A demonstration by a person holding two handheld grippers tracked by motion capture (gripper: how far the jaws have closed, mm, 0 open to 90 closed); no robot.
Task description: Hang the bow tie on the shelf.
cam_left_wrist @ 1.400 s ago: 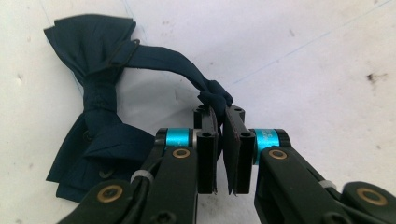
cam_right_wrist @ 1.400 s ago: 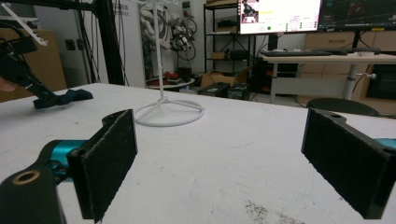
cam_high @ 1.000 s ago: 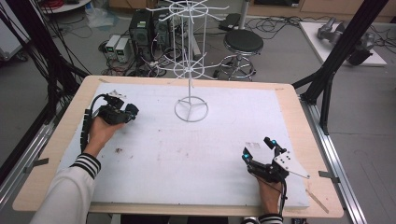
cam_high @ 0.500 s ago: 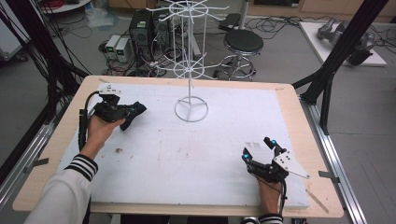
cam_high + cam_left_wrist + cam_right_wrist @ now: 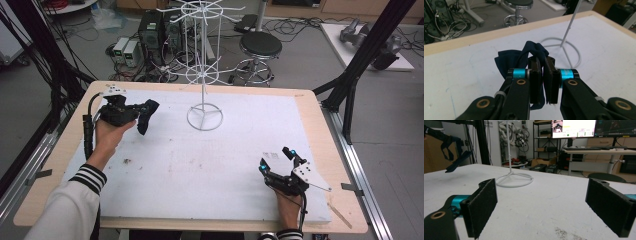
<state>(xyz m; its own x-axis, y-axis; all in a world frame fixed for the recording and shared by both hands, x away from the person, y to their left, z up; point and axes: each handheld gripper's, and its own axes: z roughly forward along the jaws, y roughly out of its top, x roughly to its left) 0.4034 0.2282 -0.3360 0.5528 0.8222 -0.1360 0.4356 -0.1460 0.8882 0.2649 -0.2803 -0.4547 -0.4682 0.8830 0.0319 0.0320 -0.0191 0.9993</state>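
1. While the left tongs [image 5: 141,116] are clamped on the dark blue cloth [image 5: 524,58], the item hangs lifted off the bench [image 5: 210,165], at its far left, left of the white wire rack [image 5: 204,70].
2. Left gripper view: jaws closed, fabric pinched between the pads, a fold bunched above the tips, the rest draping down behind. Looks like a bow tie or strap item; can't tell for sure.
3. Right tongs [image 5: 276,161] sit near the front right of the bench, jaws wide apart, nothing between them, well apart from the cloth.
4. Step in hand, my read: carry the cloth to the rack and hang it on a prong.
5. To do it well:
   - Hold the clamp firm; grip is near one bunched fold, so a jerk could let it slip.
   - Come in above the prong tip, then lower so a loop or fold drops over the wire. Don't push sideways into the rack; it's light and thin, and its ring base [image 5: 204,116] would likely slide or tip.
   - If the loop stays collapsed, bring the right tongs over to spread it or steady the pole.
   - Release only once the fabric's weight sits on the prong.
6. Risk: the draped tail snagging a lower tier on approach.
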